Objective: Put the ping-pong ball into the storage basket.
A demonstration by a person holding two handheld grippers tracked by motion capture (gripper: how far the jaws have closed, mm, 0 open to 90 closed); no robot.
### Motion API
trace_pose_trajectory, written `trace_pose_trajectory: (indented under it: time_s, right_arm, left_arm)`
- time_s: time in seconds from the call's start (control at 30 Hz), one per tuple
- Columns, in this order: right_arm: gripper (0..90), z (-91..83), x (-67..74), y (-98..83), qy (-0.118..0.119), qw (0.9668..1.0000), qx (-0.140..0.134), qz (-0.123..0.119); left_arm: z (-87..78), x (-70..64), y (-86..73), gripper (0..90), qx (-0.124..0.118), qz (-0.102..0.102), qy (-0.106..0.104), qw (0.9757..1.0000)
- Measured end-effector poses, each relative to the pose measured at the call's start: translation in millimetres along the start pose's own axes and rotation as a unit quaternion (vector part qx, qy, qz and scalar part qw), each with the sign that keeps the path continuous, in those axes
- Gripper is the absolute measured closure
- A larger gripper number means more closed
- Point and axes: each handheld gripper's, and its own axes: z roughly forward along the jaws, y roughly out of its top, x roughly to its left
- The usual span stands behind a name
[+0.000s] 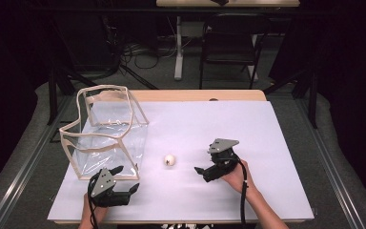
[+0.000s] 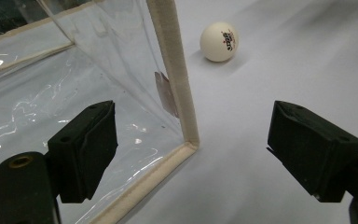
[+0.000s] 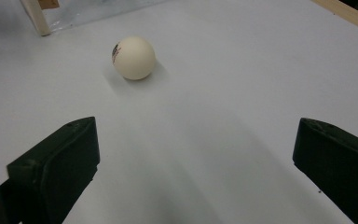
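**Both grippers open, ball loose on the sheet between them**

From my end, high view: the ball (image 1: 170,160) sat on the white sheet (image 1: 248,124), touching nothing. It lay just right of the bag (image 1: 106,131), near the bag's front right corner but apart from it.

Left gripper (image 1: 126,181) was at the front left of the sheet, held in the left hand (image 1: 93,212), right up against the bag's front lower edge. Jaws were spread wide and held nothing. In the left gripper view the bag's beige-trimmed corner edge (image 2: 175,74) stood upright between the two jaws, nearer the left one; the clear wall was in front of the left jaw, bare sheet in front of the right. I couldn't tell if the left jaw touched the plastic. The ball (image 2: 219,41) showed beyond the corner, off to the right of the trim, red and dark print facing the camera.

Right gripper (image 1: 201,172) was right of the ball, held in the right hand (image 1: 236,177), jaws pointing left toward it. Wide open too, nothing in its grip. In the right gripper view the ball (image 3: 133,58) sat ahead of the jaws, left of the centre line, well short of either fingertip, print on its upper left. A bit of the bag's trim (image 3: 36,16) showed at top left.

Bag stood upright, mouth open upward, walls a bit skewed and its rim uneven.
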Motion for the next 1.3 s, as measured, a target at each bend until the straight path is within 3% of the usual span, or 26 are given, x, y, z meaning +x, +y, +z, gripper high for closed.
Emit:
trace_pose_trajectory:
  time_s: [1.3]
  right_arm:
    - [0.0, 35.5, 0.9, 19.4, 0.032, 0.9994, 0.011, 0.005]
  left_arm:
    - [0.6, -0.1, 0.2, 16.2, -0.001, 0.001, 0.0, 1.0]
